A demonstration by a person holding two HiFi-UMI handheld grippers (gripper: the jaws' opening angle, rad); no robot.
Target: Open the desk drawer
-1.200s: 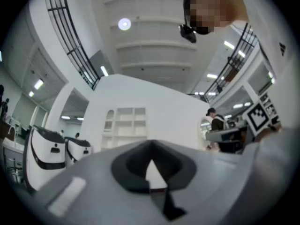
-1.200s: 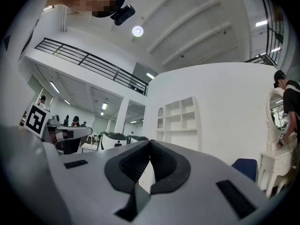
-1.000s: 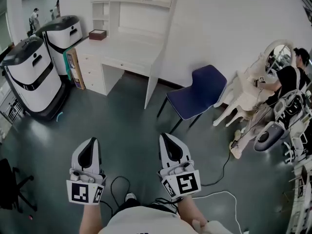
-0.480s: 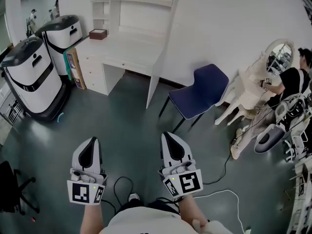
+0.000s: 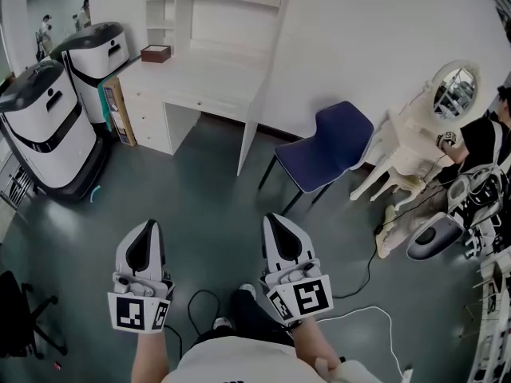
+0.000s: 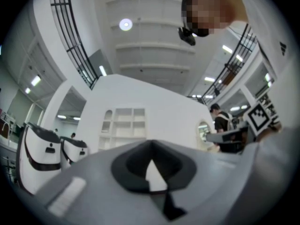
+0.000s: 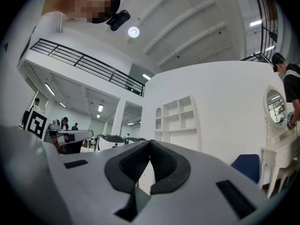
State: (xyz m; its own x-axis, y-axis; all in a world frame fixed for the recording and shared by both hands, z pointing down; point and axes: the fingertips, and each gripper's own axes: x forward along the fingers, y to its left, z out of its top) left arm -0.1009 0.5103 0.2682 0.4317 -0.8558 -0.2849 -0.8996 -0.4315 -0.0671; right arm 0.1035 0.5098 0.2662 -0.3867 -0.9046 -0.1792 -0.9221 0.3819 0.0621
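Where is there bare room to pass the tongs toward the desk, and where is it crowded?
Bare floor runs to the desk, between the white wheeled machine at left and the blue chair at right. The desk's top is free but for a brown box at its back left corner. Crowded: the right side, with vanity table and cables.

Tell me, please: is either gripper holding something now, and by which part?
Nothing is held. The left gripper and the right gripper both have jaws closed together, empty, away from the desk.
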